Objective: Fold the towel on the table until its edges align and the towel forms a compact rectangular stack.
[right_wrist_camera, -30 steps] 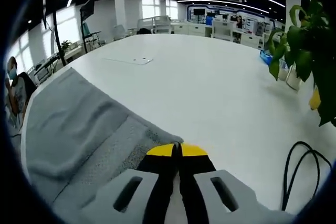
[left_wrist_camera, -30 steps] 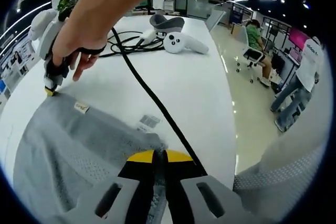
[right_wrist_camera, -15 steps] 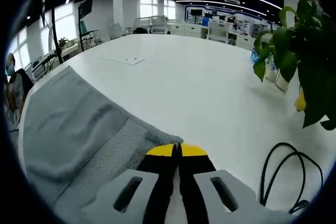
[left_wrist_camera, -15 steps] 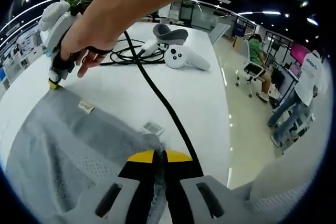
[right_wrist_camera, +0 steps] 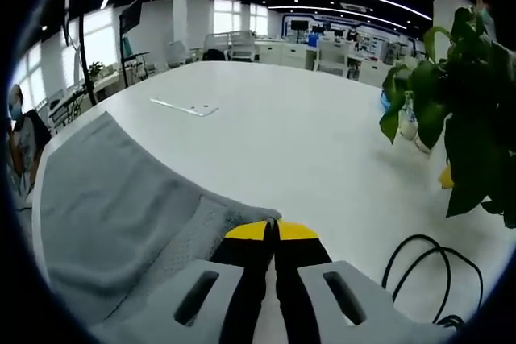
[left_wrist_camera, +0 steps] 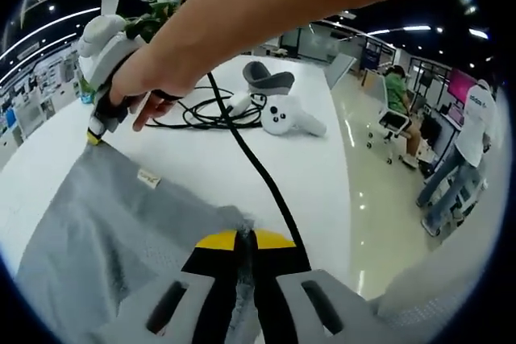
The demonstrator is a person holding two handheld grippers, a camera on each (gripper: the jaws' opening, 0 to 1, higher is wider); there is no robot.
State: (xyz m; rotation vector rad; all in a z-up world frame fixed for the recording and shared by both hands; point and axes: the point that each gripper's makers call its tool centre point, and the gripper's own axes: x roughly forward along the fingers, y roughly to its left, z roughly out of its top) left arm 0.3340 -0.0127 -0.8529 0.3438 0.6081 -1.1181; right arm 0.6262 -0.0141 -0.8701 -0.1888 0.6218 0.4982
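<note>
**Both grippers pinch one edge of the towel, ready to carry it over**

The grey terry-cloth towel [left_wrist_camera: 105, 231] lies on the white table [left_wrist_camera: 314, 175], on the near side of the black cable [left_wrist_camera: 258, 175] that runs across the tabletop. The left gripper [left_wrist_camera: 239, 239], yellow-tipped and grey-bodied, has its jaws clenched on one corner of the towel, cloth bunched between the tips. In the left gripper view the right gripper [left_wrist_camera: 97, 136], held in the person's hand [left_wrist_camera: 149, 78], pinches the next corner along, beyond the towel's small sewn label [left_wrist_camera: 148, 176]. In the right gripper view the right gripper [right_wrist_camera: 272, 231] likewise shows its jaws pressed together with grey cloth gathered at the tips.

Holding two corners of the same edge looks deliberate: with both ends gripped, that edge can be kept taut and straight, so it travels as one line and lands square on the opposite edge. By my reading this is the start of a fold, with stacking not yet done.

The gripped edge runs from one gripper to the other, roughly parallel to the black cable. The towel's body stretches away from that edge, towards the table's far rim in the right gripper view; its long axis appears to lie that way, though I cannot tell for certain. Beyond the cable sit a white handheld controller [left_wrist_camera: 292, 114] and a leafy green plant [right_wrist_camera: 451, 110], both well apart from the cloth.
</note>
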